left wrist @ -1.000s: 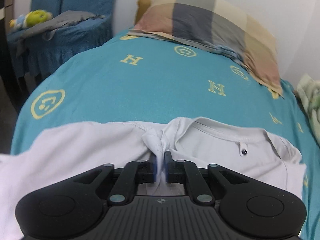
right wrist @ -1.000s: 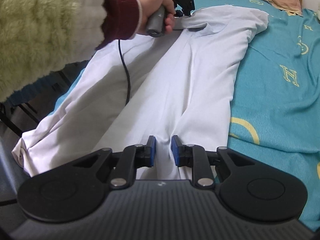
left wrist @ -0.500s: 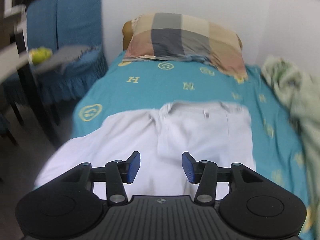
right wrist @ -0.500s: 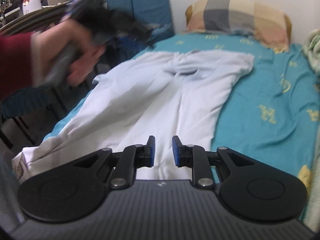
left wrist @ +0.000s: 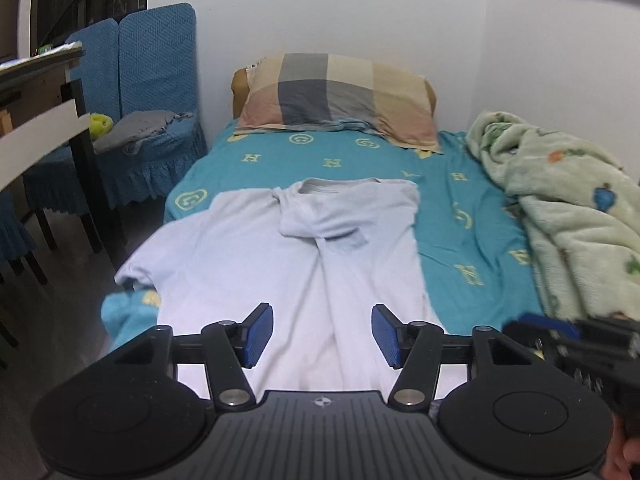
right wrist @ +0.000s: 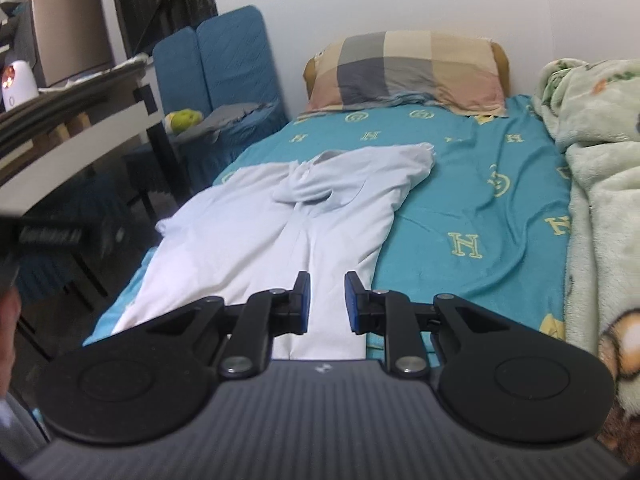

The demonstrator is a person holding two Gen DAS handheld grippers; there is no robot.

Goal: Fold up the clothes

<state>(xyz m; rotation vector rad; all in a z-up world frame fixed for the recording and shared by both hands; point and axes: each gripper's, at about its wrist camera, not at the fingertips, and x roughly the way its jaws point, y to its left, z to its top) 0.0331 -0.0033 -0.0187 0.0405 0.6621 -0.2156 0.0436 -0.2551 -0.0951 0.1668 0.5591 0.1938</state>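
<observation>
A white T-shirt lies lengthwise on the teal bed, collar toward the pillow, with one sleeve folded in across the chest. Its left side hangs over the bed's left edge. It also shows in the right wrist view. My left gripper is open and empty, held above the shirt's lower part. My right gripper is open with a narrow gap and empty, above the shirt's hem. The right gripper appears blurred at the right edge of the left wrist view.
A plaid pillow lies at the bed's head. A green fleece blanket is heaped along the right side. Blue-covered chairs with grey cloth and a wooden table stand left of the bed.
My left gripper let go of the shirt near the collar, opened wide and pulled back toward the foot of the bed. The right gripper also rose and drew back, staying open.
</observation>
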